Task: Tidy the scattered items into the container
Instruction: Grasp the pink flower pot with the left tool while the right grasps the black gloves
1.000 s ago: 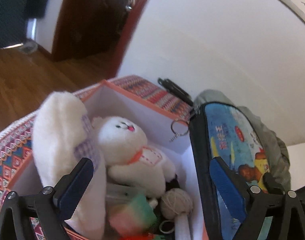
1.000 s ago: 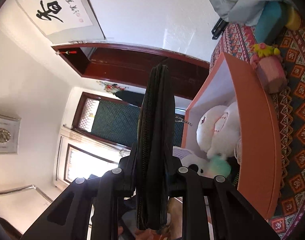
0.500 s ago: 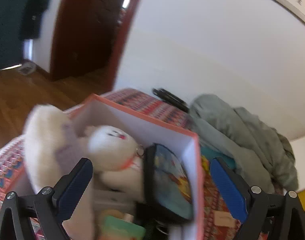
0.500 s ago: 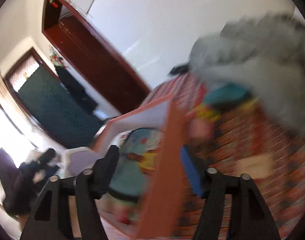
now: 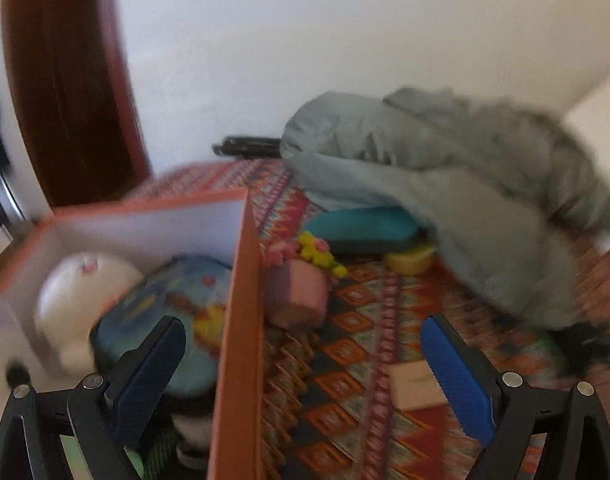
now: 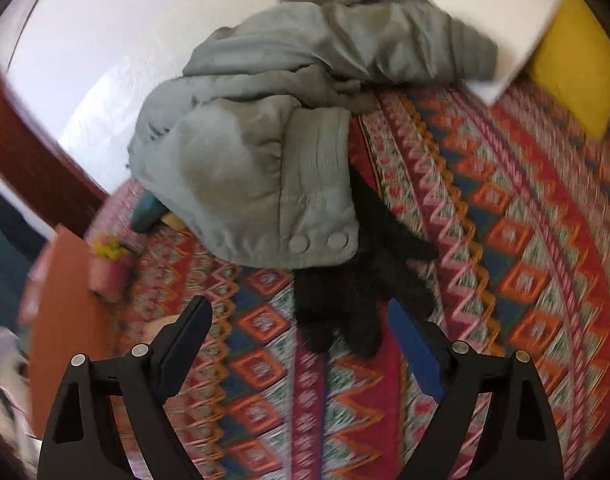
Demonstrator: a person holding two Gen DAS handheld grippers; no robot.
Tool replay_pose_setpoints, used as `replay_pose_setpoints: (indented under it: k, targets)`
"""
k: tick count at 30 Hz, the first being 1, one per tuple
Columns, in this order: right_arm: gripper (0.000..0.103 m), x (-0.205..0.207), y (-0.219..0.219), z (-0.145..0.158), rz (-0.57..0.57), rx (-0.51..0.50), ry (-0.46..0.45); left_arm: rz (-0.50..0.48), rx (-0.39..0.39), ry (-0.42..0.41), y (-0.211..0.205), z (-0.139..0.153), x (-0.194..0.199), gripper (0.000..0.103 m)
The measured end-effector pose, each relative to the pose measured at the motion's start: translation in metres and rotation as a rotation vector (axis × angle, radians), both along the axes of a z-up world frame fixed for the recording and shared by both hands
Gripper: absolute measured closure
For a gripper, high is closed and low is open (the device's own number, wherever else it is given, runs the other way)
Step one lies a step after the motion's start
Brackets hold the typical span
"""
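Left tongs [image 5: 301, 364] stand apart and empty, straddling the wall of the orange box [image 5: 241, 320]. Right tongs [image 6: 301, 344] have just been opening and stand wide, nothing between the pads, above the patterned cloth [image 6: 505, 240]. The blue pouch [image 5: 173, 304] lies inside the box beside the white plush toy [image 5: 81, 292]. A pink pot [image 5: 297, 292], teal case [image 5: 361, 228], black glove [image 6: 353, 300] and grey jacket [image 6: 273, 128] lie outside on the cloth.

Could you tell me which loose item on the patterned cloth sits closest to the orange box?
The pink block with yellow flowers; it sits right beside the box wall.
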State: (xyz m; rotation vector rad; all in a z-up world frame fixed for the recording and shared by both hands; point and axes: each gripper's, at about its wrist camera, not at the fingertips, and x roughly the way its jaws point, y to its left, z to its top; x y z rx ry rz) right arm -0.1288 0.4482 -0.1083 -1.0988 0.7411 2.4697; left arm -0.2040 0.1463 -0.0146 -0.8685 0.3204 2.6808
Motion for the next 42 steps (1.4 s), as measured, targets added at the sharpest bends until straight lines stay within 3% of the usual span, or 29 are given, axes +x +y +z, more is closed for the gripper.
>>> replay_pose_setpoints:
  k: [2,5,9,14,18,20,22,24,25,26,27,28,30,31,34,42]
  targets:
    - [0.011,-0.007,0.001,-0.007,0.003,0.051,-0.026,0.029,-0.122,0.041,0.027,-0.017,-0.012,0.005]
    - [0.011,-0.010,0.004,-0.014,0.006,0.031,-0.036,0.056,-0.253,0.055,0.060,-0.043,-0.037,0.006]
    - [0.011,-0.015,0.012,-0.026,0.007,0.030,-0.054,0.098,-0.373,0.054,0.084,-0.073,-0.072,0.006]
    - [0.011,-0.016,0.018,-0.033,0.002,0.004,-0.065,0.142,-0.439,-0.001,0.094,-0.101,-0.108,0.006]
    - [0.011,-0.020,0.024,-0.040,-0.011,-0.009,-0.061,0.210,-0.600,0.004,0.104,-0.130,-0.128,0.005]
    - [0.010,-0.024,0.021,-0.041,-0.001,0.017,-0.068,0.199,-0.686,-0.006,0.108,-0.146,-0.134,0.005]
    - [0.010,-0.027,0.019,-0.046,0.012,0.054,-0.085,0.192,-0.669,-0.048,0.107,-0.153,-0.138,0.008]
    - [0.010,-0.032,0.016,-0.050,0.026,0.094,-0.101,0.160,-0.621,-0.122,0.105,-0.152,-0.139,0.031]
    - [0.012,-0.034,0.014,-0.052,0.032,0.115,-0.107,0.153,-0.607,-0.136,0.104,-0.150,-0.138,0.032]
    - [0.018,-0.036,0.011,-0.052,0.040,0.143,-0.115,0.153,-0.621,-0.138,0.105,-0.150,-0.137,0.042]
    - [0.026,-0.037,0.010,-0.052,0.050,0.156,-0.118,0.160,-0.636,-0.136,0.103,-0.149,-0.136,0.042]
    - [0.044,-0.037,0.009,-0.050,0.065,0.158,-0.115,0.156,-0.613,-0.146,0.101,-0.146,-0.134,0.043]
    - [0.065,-0.036,0.010,-0.044,0.082,0.118,-0.092,0.140,-0.552,-0.181,0.095,-0.138,-0.127,0.043]
    - [0.069,-0.035,0.010,-0.042,0.081,0.097,-0.083,0.126,-0.520,-0.200,0.093,-0.134,-0.122,0.043]
    - [0.073,-0.028,0.009,-0.036,0.082,0.068,-0.071,0.078,-0.425,-0.239,0.090,-0.117,-0.096,0.042]
    - [0.077,0.011,0.005,-0.023,0.049,-0.091,-0.062,-0.093,-0.316,-0.246,0.087,-0.082,-0.001,0.042]
